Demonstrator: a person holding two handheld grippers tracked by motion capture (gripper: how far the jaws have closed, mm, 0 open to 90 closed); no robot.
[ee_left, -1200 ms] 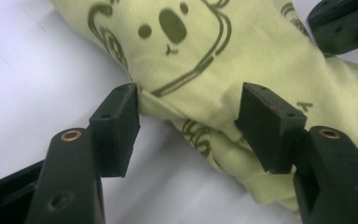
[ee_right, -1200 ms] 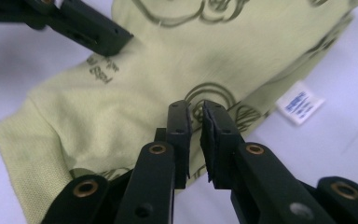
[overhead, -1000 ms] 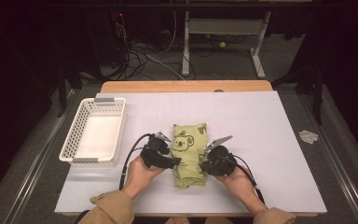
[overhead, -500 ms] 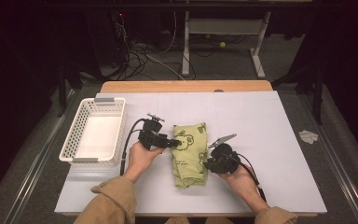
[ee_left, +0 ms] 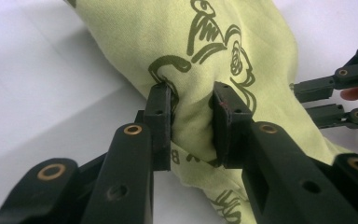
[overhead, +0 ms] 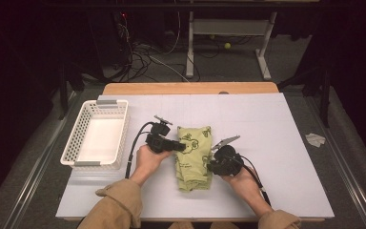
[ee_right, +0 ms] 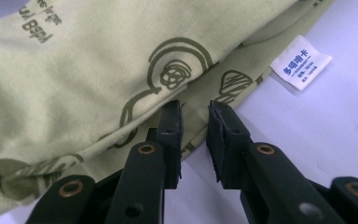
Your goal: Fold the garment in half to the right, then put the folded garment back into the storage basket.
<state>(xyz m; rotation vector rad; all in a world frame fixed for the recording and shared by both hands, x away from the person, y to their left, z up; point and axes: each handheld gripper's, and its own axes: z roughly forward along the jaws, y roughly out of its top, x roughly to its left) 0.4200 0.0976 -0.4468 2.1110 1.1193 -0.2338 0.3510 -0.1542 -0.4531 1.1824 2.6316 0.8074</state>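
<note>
A folded yellow-green cloth (overhead: 193, 160) with dark prints lies in the middle of the white table (overhead: 276, 124). My left gripper (overhead: 183, 146) is at the cloth's upper left edge. Its jaws have just been closing, and its pads now pinch a bunched fold of the cloth (ee_left: 242, 37); the left gripper (ee_left: 191, 93) is shut on it. My right gripper (overhead: 210, 167) sits at the cloth's right edge. Its jaws have opened a little and stand narrowly apart over the hem of the cloth (ee_right: 74, 70); the right gripper (ee_right: 195, 109) presses on nothing. The right gripper (ee_left: 340, 88) also shows beyond the cloth.
A white plastic basket (overhead: 71, 143) stands on the table's left side. A white care label (ee_right: 300, 61) sticks out from the cloth's edge. Cables and a desk frame (overhead: 228, 28) lie on the floor beyond the far edge.
The left gripper moved from the cloth's lower left up to its upper left edge, then closed on a fold. The right hand stayed beside the cloth.
</note>
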